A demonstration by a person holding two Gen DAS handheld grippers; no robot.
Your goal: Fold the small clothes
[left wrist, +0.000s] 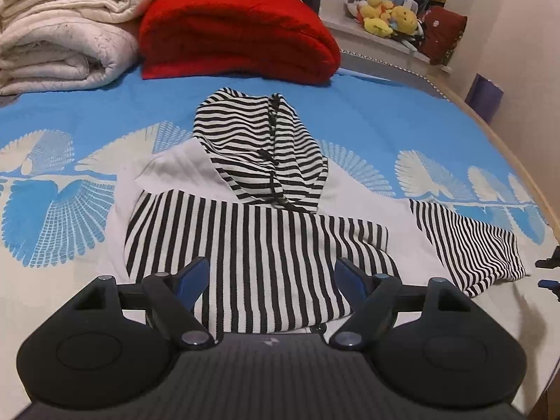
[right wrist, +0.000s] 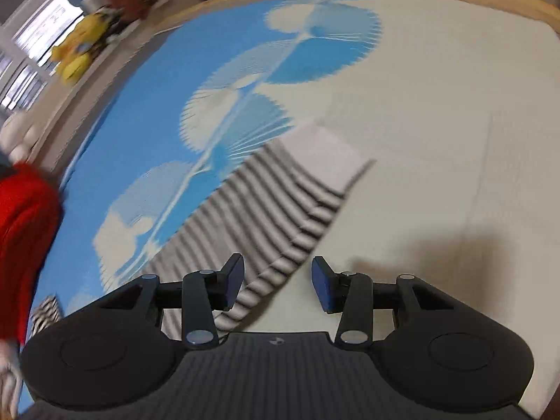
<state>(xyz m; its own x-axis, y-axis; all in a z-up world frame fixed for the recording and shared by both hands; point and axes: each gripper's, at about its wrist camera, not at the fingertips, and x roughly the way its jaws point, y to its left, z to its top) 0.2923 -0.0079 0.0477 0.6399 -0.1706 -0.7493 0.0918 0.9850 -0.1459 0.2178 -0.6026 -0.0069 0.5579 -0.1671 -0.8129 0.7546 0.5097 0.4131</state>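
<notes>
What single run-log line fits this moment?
left gripper: open over striped hoodie | right gripper: open near unfolded sleeve | surface: bed sheet

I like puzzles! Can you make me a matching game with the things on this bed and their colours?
Things:
1. hoodie
2. folded blanket
3. plush toys
4. rolled quilts

Colours:
A. yellow
B. white
C. red
D. black-and-white stripes

Pairs: 1-D, 2-C, 3-A, 4-B
</notes>
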